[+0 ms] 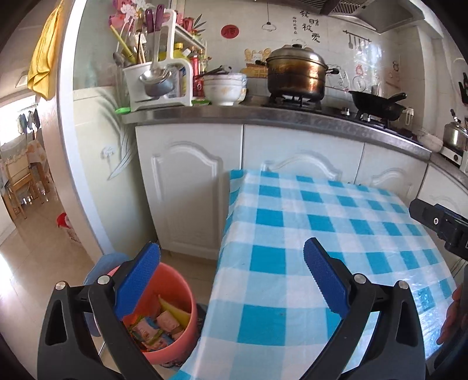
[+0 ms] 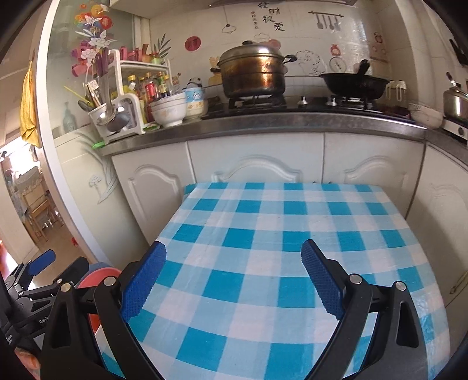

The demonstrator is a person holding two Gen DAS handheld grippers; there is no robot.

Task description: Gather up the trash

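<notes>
Hovering released, the left hand-held gripper point(image 1: 231, 277) and right hand-held gripper point(image 2: 233, 277) grasp nothing; wrappers point(image 1: 159, 326) fill the pink bin point(image 1: 187, 330) beside the checked tabletop point(image 1: 321, 222). "GenR…" marks the left tool.

Pink bin point(image 1: 175, 345): near rim and left side hidden behind the left gripper point(image 1: 231, 280) finger; lower part cut by frame edge; wrappers point(image 1: 158, 326) inside too jumbled to identify; in the right wrist view only a sliver of the bin's rim point(image 2: 98, 276) shows past the right gripper point(image 2: 234, 274); checked tablecloth point(image 1: 307, 233): near edge cut off by the bottom of both views; table legs hidden under cloth; right gripper body in the left wrist view cut by the right edge, its fingers out of view; a hand point(image 1: 452, 315) at the right edge only partly visible; wall lettering point(image 1: 307, 24) too small to read.
</notes>
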